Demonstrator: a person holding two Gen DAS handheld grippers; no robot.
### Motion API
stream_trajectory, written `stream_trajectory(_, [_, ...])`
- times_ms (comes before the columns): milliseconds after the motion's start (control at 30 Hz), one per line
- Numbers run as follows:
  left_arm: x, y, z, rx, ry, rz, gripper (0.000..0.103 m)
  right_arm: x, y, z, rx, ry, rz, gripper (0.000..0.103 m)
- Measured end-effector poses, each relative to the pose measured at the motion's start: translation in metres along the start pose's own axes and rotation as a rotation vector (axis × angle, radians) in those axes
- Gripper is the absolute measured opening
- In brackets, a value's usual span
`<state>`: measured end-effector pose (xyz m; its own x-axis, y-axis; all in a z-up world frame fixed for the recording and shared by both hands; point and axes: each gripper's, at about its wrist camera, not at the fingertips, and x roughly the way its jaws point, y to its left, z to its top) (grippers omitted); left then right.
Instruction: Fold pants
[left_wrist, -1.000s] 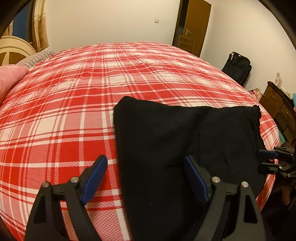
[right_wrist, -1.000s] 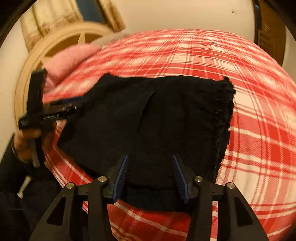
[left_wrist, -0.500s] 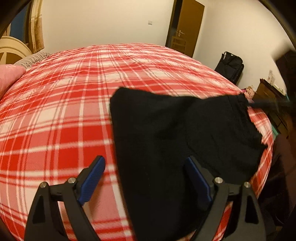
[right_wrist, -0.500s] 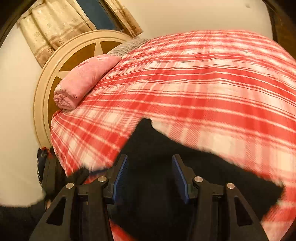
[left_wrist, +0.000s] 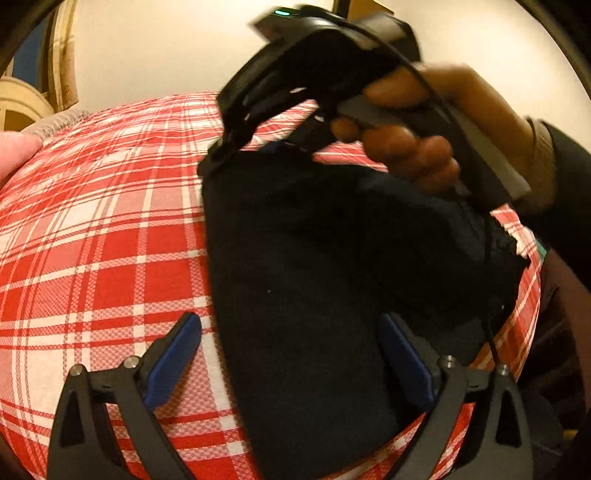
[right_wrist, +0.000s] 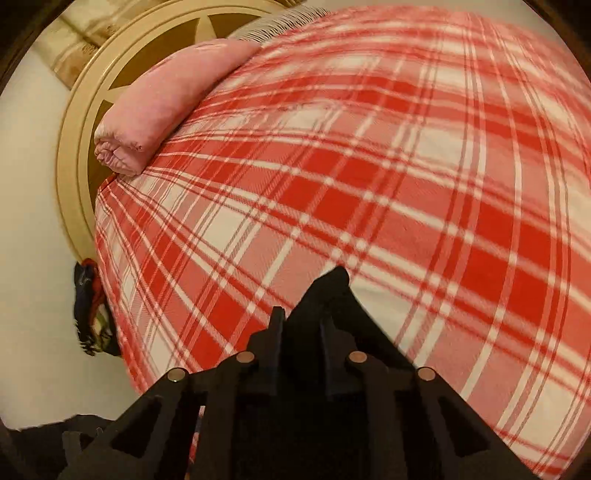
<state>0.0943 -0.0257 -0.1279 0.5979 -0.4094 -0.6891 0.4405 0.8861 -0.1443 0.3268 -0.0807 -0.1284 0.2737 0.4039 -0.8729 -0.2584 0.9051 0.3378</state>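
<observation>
Black pants (left_wrist: 332, 258) lie folded on the red plaid bed (left_wrist: 92, 240). My left gripper (left_wrist: 288, 350) hovers over their near edge, its jaws opening wide; the cloth lies under them and the pads touch nothing. A person's hand (left_wrist: 417, 147) holds my right gripper (left_wrist: 218, 162) at the pants' far left corner. In the right wrist view that gripper (right_wrist: 302, 328) has narrow, closing jaws, with a peak of the pants (right_wrist: 332, 291) pinched between the pads.
A pink pillow (right_wrist: 162, 103) lies at the head of the bed (right_wrist: 406, 166), against a round cream headboard (right_wrist: 74, 147). Plaid bedcover stretches beyond and left of the pants. A dark, striped cloth item (right_wrist: 88, 306) hangs by the bed's side.
My right gripper swept from the pants' near right edge to their far left corner and narrowed its jaws on the cloth. The left gripper's jaws widened a little.
</observation>
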Motion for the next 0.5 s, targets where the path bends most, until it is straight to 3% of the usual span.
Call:
stream_trajectory(133, [0.0, -0.003, -0.004, 0.015, -0.008, 0.0, 0.102, 0.016, -0.021, 0.0, 0.057, -0.005, 0.056, 0.017])
stream_trajectory(367, [0.0, -0.009, -0.004, 0.031, -0.001, 0.004, 0.103, 0.014, -0.025, -0.001, 0.045, -0.01, 0.052, 0.016])
stream_trajectory(467, [-0.005, -0.006, -0.009, 0.043, -0.007, 0.008, 0.103, -0.004, -0.023, -0.002, 0.05, -0.019, 0.016, 0.042])
stream_trajectory(500, [-0.006, -0.006, -0.011, 0.043, -0.013, 0.009, 0.103, -0.018, -0.023, -0.007, 0.059, -0.047, 0.012, 0.045])
